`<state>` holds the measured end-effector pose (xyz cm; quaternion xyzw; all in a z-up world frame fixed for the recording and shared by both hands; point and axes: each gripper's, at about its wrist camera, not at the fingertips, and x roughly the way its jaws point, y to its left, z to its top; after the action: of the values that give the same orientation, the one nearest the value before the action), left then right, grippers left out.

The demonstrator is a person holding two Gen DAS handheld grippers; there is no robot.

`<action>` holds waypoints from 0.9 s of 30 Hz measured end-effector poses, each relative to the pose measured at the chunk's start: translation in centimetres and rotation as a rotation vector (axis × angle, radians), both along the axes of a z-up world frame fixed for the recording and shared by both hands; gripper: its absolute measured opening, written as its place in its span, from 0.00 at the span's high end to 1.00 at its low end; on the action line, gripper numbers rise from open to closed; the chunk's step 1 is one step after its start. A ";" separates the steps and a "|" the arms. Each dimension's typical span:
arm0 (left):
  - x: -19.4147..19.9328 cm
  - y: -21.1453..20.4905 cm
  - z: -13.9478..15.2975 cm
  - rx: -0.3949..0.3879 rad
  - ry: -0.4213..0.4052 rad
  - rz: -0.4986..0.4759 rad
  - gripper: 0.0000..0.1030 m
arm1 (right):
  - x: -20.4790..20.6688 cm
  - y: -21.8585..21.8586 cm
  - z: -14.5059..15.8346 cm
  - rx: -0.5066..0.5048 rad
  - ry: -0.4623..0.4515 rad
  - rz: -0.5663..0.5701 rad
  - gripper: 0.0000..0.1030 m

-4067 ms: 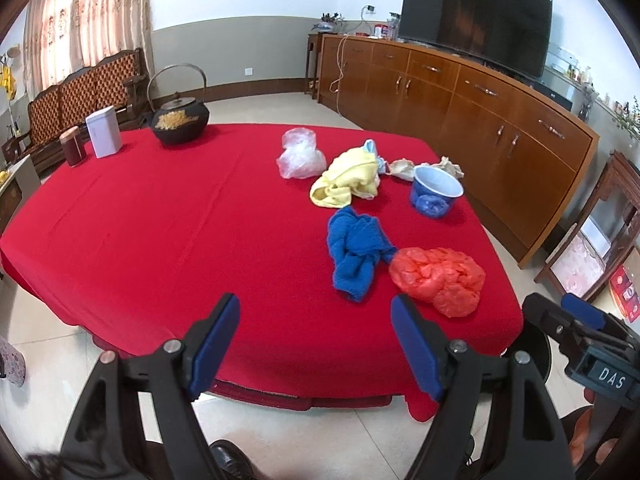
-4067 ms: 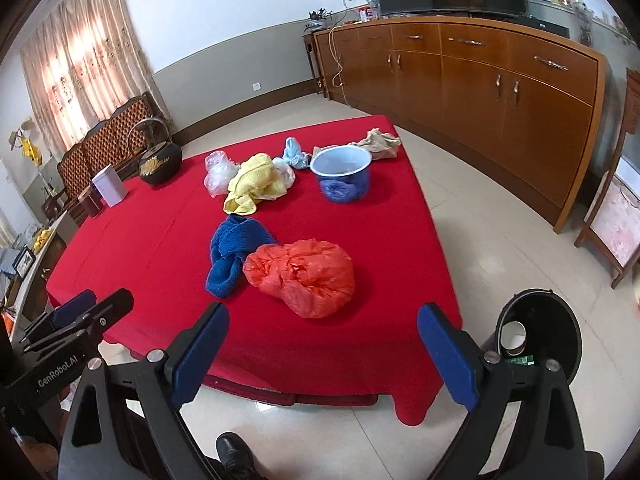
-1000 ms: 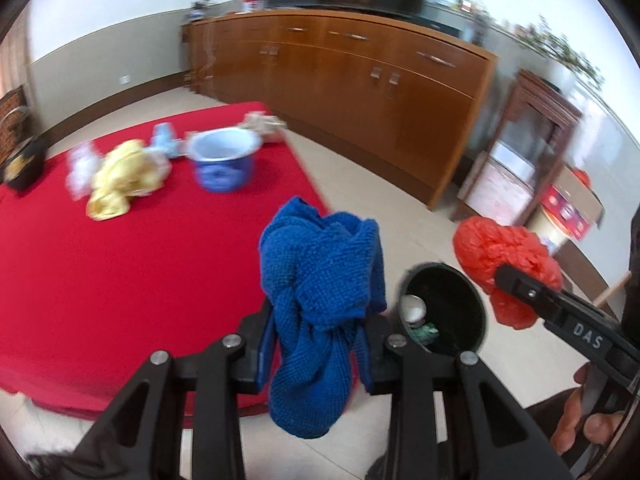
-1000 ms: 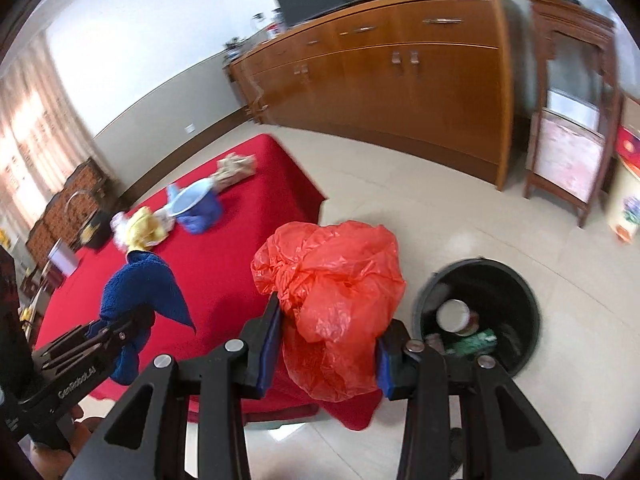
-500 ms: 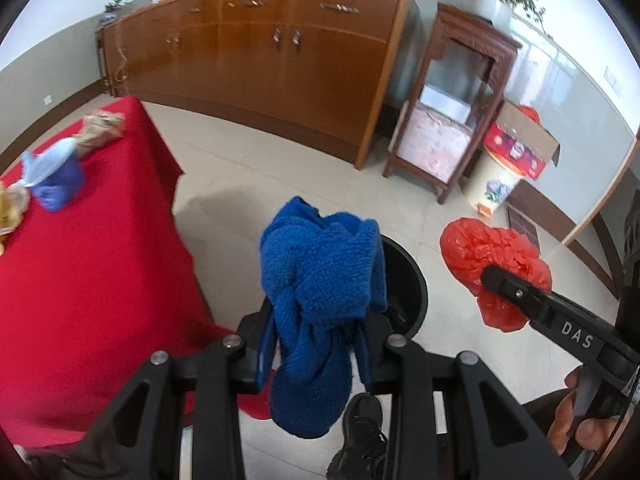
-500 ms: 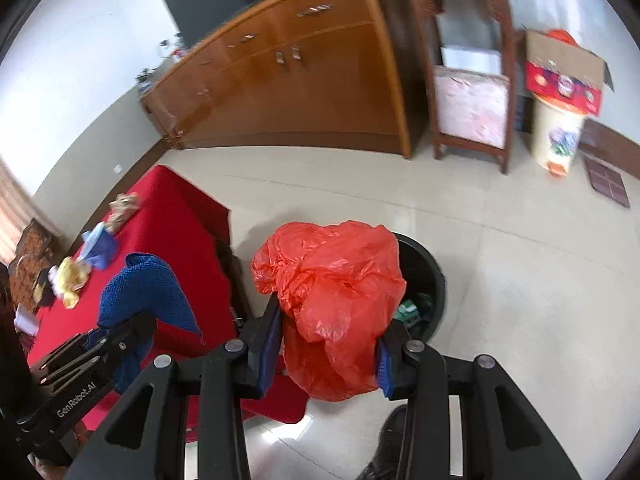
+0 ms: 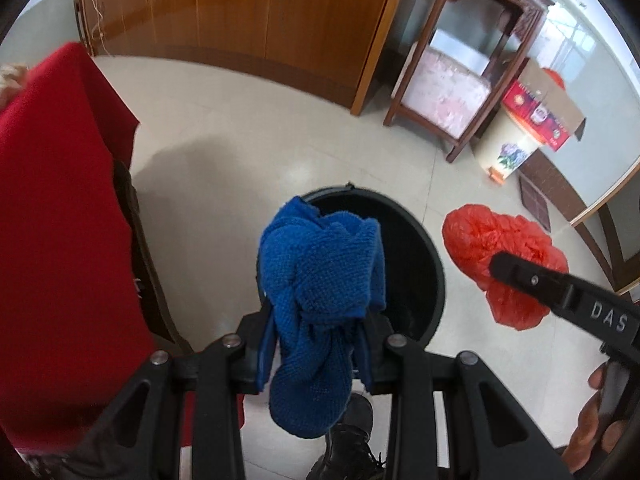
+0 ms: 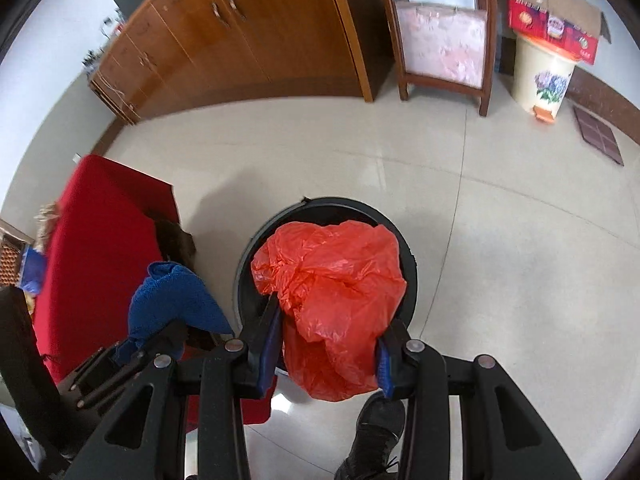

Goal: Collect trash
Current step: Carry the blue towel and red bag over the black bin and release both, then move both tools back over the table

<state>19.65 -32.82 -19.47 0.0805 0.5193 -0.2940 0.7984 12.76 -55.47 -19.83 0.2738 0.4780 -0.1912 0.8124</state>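
My left gripper (image 7: 316, 340) is shut on a crumpled blue cloth (image 7: 320, 280), which hangs over the near left rim of a round black trash bin (image 7: 420, 248) on the floor. My right gripper (image 8: 326, 344) is shut on a crumpled orange-red plastic bag (image 8: 332, 288), held directly above the same trash bin (image 8: 408, 264) and hiding most of its inside. In the left wrist view the orange-red bag (image 7: 492, 240) shows to the right of the bin. In the right wrist view the blue cloth (image 8: 172, 300) shows to the left.
The red-clothed table (image 7: 52, 220) stands close on the left of the bin. A long wooden sideboard (image 7: 260, 12) runs along the back. A wooden stand (image 7: 460, 72), a cream bucket (image 8: 544, 76) under a cardboard box, and the person's black shoe (image 8: 376, 432) are on the tiled floor.
Both grippers have swung away from the table and sunk toward the bin, tilting further downward. The bin now sits right under the blue cloth and the orange-red bag. Both grips are unchanged.
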 end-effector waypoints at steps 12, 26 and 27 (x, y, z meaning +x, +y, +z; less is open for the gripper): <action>1.7 -2.8 -4.1 0.050 0.111 -0.030 0.43 | 3.3 -2.8 -4.3 0.060 0.128 -0.064 0.49; 1.5 -0.6 0.8 0.006 -0.018 -0.008 0.30 | 1.8 -3.0 -0.9 0.002 0.044 -0.141 0.32; 1.3 -0.1 1.6 0.004 -0.040 -0.005 0.30 | 1.8 -2.7 -0.6 0.004 0.034 -0.138 0.32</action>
<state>20.90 -32.94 -17.85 0.0894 0.5037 -0.2931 0.8077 14.54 -58.22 -20.41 0.3044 0.4723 -0.2505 0.7883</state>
